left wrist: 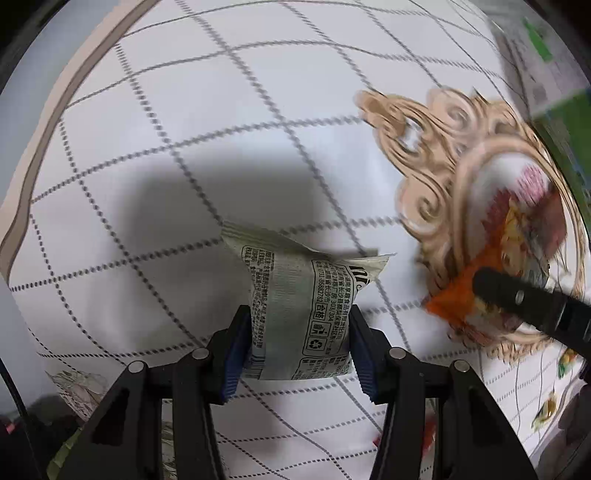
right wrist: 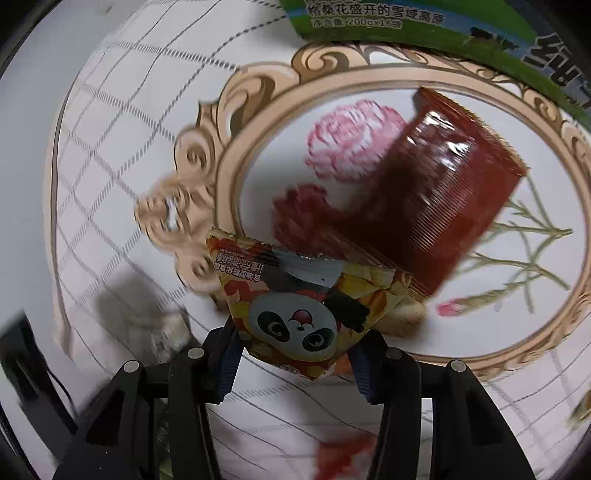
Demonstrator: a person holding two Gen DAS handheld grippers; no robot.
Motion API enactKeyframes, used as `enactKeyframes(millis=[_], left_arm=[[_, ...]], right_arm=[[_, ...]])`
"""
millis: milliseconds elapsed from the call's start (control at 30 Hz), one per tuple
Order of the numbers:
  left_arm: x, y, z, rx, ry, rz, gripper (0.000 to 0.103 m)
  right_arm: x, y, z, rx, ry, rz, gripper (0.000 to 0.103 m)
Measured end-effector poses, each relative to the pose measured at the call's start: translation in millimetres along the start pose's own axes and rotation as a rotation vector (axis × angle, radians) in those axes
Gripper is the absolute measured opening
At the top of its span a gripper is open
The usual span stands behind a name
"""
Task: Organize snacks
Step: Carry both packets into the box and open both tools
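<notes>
Currently:
- Pale grey-green snack packet (left wrist: 299, 314) with black printed text and a recycling mark sits between the blue pads of the left tool (left wrist: 299, 343), clamped on both sides, its crimped top edge pointing away from the camera.
- Left tool is closed narrow on that packet and points down at the surface (left wrist: 184, 110), which wears a white cloth with a dotted grey grid.
- Whether the packet's far end touches the cloth, I cannot tell; its shadow falls on the cloth to the left.
- Orange-yellow snack packet with a cartoon panda face (right wrist: 299, 306) sits between the pads of the right tool (right wrist: 295, 363), pinched at its lower corner.
- Right tool is closed narrow on the panda packet; in the left wrist view one of its black fingers (left wrist: 517, 295) crosses the same packet, seen as an orange blur.
- Dark red ridged wrapper (right wrist: 436, 192), shiny with glare, lies just beyond the panda packet, and the two overlap in view.
- Both lie over an oval beige scrollwork frame (right wrist: 236, 147) printed on the cloth, with a pink flower (right wrist: 351, 144) print inside it.
- Green carton (right wrist: 406, 22) with printed characters stands at the far edge of the oval.
</notes>
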State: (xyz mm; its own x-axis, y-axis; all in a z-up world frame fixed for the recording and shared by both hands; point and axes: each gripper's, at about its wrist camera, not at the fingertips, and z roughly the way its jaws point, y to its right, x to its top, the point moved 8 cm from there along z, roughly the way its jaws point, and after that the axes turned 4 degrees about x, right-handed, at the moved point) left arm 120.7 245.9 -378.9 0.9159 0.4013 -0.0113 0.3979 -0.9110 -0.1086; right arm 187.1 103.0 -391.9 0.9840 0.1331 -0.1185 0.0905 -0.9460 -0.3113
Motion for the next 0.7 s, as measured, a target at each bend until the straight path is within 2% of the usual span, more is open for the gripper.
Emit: enactKeyframes(millis=[100,267,400,567,700], left_arm=[[-13,25,1,-0.014,-0.010,0.068,0.048],[-36,74,3,-0.054,-0.035,0.178,0.048],[-48,112,8,-0.060,-0.044,0.239,0.048],[-49,146,23,-0.027,-0.084,0.317,0.057],[-54,144,29,-0.031,-0.083,0.319,0.058]], right_arm=[[-21,24,-8,-0.065,-0.037,-0.078,0.053],[-61,81,-17,-0.156,-0.123,-0.098,0.053],[-74,118,-27,-0.238,-0.106,-0.091,0.053],[-80,136,-37,-0.205,-0.034,-0.018,0.060],[-91,147,-41,-0.166,0.010,0.047,0.071]])
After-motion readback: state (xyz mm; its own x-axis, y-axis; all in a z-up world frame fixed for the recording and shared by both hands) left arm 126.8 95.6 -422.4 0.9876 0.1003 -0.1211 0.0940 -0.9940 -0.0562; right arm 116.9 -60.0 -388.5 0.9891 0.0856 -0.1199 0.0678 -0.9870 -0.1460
